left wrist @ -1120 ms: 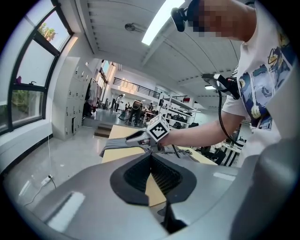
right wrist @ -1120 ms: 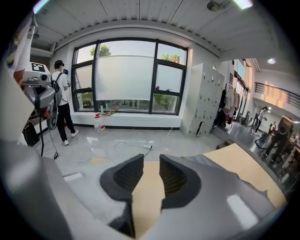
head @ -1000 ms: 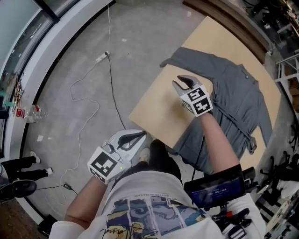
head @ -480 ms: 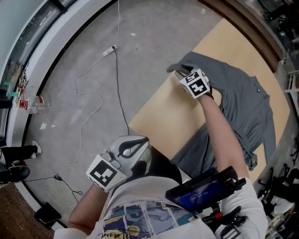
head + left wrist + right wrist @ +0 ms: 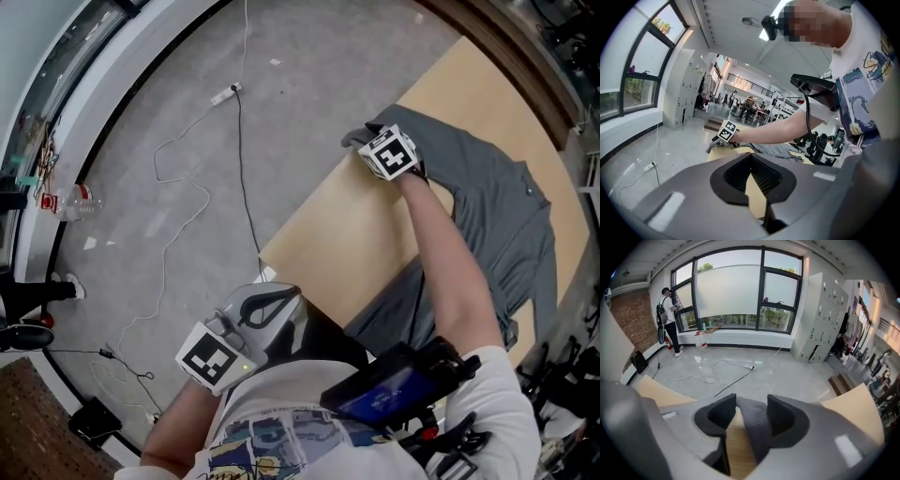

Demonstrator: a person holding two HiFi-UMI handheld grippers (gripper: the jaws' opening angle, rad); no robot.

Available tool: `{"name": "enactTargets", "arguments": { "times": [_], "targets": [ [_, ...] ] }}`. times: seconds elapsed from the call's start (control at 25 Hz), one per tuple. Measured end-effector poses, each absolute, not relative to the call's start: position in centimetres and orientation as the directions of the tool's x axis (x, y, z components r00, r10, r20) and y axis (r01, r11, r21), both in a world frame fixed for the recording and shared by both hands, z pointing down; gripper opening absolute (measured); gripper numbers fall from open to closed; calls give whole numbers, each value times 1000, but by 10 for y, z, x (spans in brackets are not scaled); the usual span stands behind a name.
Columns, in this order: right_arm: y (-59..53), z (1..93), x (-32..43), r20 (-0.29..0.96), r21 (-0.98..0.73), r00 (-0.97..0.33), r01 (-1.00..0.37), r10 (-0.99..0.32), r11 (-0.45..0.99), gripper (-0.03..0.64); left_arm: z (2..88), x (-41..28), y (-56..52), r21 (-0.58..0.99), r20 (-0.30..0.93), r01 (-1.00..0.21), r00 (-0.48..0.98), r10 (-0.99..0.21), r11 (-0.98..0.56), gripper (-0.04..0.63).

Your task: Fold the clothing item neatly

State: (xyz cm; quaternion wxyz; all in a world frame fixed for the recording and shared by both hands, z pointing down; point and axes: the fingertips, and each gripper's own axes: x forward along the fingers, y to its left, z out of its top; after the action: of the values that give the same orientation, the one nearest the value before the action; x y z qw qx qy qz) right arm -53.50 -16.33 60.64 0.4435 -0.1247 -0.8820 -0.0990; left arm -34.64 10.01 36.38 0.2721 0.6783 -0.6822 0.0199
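Right gripper (image 5: 751,404) jaws spread, just been opening, grey shirt sleeve (image 5: 757,430) loose between them; left gripper (image 5: 752,178) pressed together, empty.

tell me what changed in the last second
The right gripper moved across the shirt out to its sleeve at the table corner; its jaws have just been opening, with the sleeve between them, not pinched. The left gripper stayed shut by the body; the shirt stayed spread.

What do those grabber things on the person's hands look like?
Both the left gripper and the right gripper are smooth grey shells with black ribbed pads inside. Each carries a white cube printed with black square markers. The person wears a short-sleeved white T-shirt with comic-style pictures.
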Motion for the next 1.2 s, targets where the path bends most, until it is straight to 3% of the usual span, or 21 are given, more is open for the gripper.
{"name": "enactTargets", "arguments": {
  "times": [0.4,0.76,1.2],
  "targets": [
    [-161,610,-532,777,-2,-607,265,168,964,168,373,-348,100,354,408,-932,77,-910,79,8],
    [-159,607,-527,756,24,-639,241,141,970,48,373,-349,101,347,417,-935,84,-905,74,8],
    [-176,582,-510,695,24,-712,154,94,988,35,368,-340,93,349,414,-937,131,-901,24,8]
  ]
}}
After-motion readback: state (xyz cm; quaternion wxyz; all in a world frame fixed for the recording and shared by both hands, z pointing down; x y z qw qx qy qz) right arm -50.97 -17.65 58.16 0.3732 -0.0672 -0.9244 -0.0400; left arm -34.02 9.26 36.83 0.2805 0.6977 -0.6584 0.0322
